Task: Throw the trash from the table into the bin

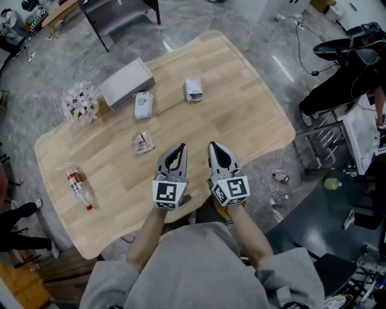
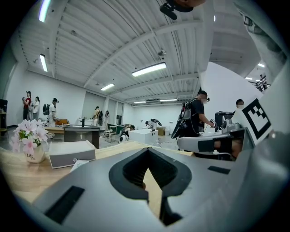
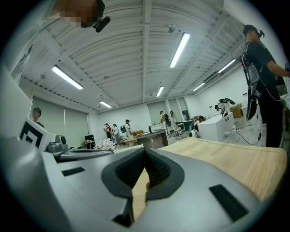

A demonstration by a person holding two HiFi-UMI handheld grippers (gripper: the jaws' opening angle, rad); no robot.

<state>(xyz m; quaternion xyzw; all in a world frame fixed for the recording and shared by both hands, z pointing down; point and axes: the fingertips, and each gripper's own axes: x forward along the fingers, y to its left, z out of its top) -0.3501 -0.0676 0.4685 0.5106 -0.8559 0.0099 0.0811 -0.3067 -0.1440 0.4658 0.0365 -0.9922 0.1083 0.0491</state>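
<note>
On the wooden table (image 1: 241, 114) lies the trash: a crumpled white packet (image 1: 143, 104), a small white carton (image 1: 193, 89), a clear wrapper (image 1: 143, 142) and a plastic bottle with a red cap (image 1: 79, 188) near the left edge. My left gripper (image 1: 183, 146) (image 2: 147, 149) and right gripper (image 1: 212, 145) (image 3: 145, 149) hover side by side over the table's near edge, pointing across it. Both are shut and hold nothing. The wrapper lies just left of the left gripper's tips. No bin shows in any view.
A white box (image 1: 126, 83) (image 2: 71, 153) and a vase of pink flowers (image 1: 80, 104) (image 2: 31, 142) stand at the table's far left. Bottles (image 1: 280, 177) lie on the floor to the right, near a person in black (image 1: 338, 84). A dark chair (image 1: 120, 15) stands beyond the table.
</note>
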